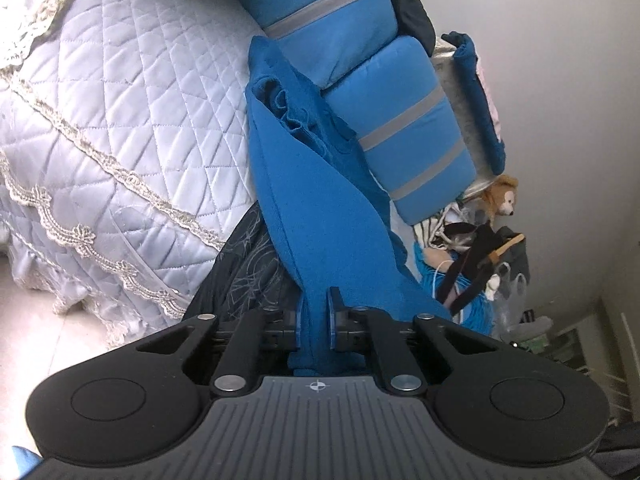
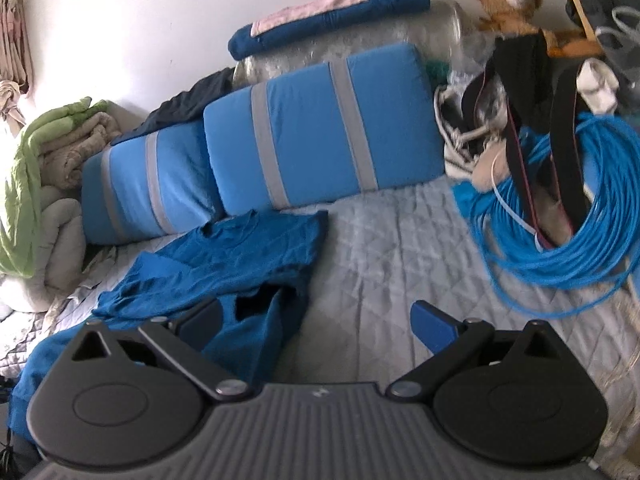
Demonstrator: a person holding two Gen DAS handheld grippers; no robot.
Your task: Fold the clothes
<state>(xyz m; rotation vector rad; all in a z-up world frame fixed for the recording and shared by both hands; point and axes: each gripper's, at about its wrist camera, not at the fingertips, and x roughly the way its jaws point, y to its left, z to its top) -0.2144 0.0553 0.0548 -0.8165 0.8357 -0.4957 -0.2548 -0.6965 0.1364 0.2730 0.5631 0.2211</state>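
On the bed: one blue t-shirt [image 2: 224, 256] lies crumpled on the quilted bedspread [image 2: 380, 248], in front of the pillows, toward the left of the right wrist view.
Step in hand: likely the first grab, getting hold of the shirt so it can be spread out; no fold made yet, judging by the bunched cloth.
Left hand-held gripper [image 1: 314, 320]: closed on a gathered strip of the blue t-shirt [image 1: 320, 200], cloth pinched between both blue pads and running away toward the pillows.
Right hand-held gripper [image 2: 316, 320]: jaws wide apart, nothing clamped; its left finger sits over the shirt's near edge, its right finger over bare bedspread.
Next move, my read: right gripper needs to shift left onto a shirt edge or corner and close, then both pull apart to flatten the cloth.
Risk: bunched fabric, may catch two layers instead of one.
Count, shirts to fold: 1 seen.
Count, hand-held grippers: 2.
Count, blue pillows with grey stripes [image 2: 320, 128]: 2, lined up by the wall.
Count, teddy bear [image 2: 504, 0]: 1, top right.
Count, blue cable coil [image 2: 560, 216]: 1, right of the bed.
Count, folded dark blue and pink bundle [image 2: 328, 20]: 1, on top behind the pillows.
Count, green and beige blanket heap [image 2: 44, 168]: 1, far left.
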